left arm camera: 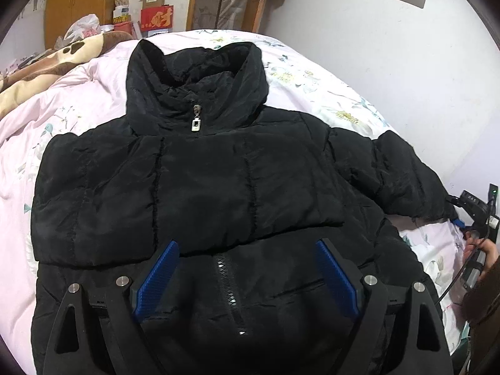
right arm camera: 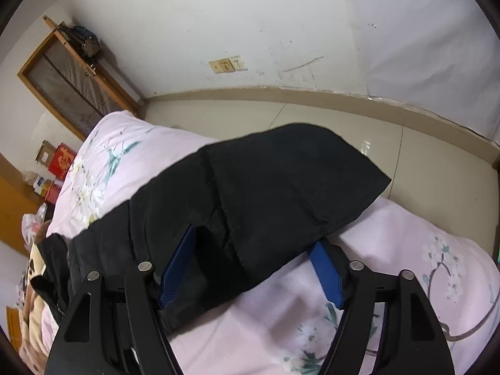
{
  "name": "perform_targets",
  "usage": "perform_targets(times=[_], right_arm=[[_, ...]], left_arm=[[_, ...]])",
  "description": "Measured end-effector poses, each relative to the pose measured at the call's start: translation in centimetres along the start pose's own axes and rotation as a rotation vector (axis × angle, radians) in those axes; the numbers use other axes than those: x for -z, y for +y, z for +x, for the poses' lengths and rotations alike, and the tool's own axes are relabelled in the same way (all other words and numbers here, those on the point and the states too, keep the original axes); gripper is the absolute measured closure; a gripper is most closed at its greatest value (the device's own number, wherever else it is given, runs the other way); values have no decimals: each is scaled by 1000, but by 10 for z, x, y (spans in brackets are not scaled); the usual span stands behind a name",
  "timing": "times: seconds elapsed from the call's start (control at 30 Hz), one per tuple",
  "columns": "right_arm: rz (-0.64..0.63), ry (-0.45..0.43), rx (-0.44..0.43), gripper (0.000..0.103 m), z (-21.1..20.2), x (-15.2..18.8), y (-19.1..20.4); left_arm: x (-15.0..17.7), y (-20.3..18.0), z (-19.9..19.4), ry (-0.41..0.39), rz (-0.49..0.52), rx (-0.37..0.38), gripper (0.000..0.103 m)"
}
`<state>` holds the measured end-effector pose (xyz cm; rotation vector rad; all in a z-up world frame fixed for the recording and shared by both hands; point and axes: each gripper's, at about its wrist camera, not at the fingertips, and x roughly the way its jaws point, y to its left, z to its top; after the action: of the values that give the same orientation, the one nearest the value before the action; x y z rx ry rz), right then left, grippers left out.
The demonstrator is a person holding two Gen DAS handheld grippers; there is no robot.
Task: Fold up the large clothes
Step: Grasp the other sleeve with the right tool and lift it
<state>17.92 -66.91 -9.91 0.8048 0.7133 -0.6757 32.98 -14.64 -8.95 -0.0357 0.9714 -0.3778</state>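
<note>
My black quilted puffer jacket (left arm camera: 200,187) lies zipped, front up, on the bed's pink floral quilt (left arm camera: 78,93), one sleeve already folded across the chest. My left claw (left arm camera: 247,268) hovers spread wide over the hem, holding nothing. My right claw (right arm camera: 256,262) straddles the other black sleeve (right arm camera: 281,181), pads parted around it (not pinching, I think); that slick cuff overhangs the bed edge and could slide floorward, dragging the fold askew
</note>
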Motion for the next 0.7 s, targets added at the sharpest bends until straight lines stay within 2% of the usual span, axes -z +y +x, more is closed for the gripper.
perform_targets(times=[0.03,0.1,0.2,0.33,0.47,0.6,0.7], right_arm=[[-1,-8,-4,53,-2,0,2],[-12,-18,-9,82,-4,-4,2],[-64,-83,-21,89,-26,-8,13],[-135,-153,-79,91,-58,-10,39],[-259,-197,-182,92,-94,-5,84],[-377,-220,-290,92,-125,8,133],[-442,-203,-374,92,-140,24,163]], left_arm=[[0,2,1,3,-7,-1,14],[1,6,1,5,-17,-1,14],[-1,14,-2,3,-36,-3,14],[-4,21,-13,-18,-46,-8,14],[-7,30,-24,-37,-74,4,14],[-10,38,-34,-54,-90,10,14],[-13,45,-43,-69,-107,23,14]])
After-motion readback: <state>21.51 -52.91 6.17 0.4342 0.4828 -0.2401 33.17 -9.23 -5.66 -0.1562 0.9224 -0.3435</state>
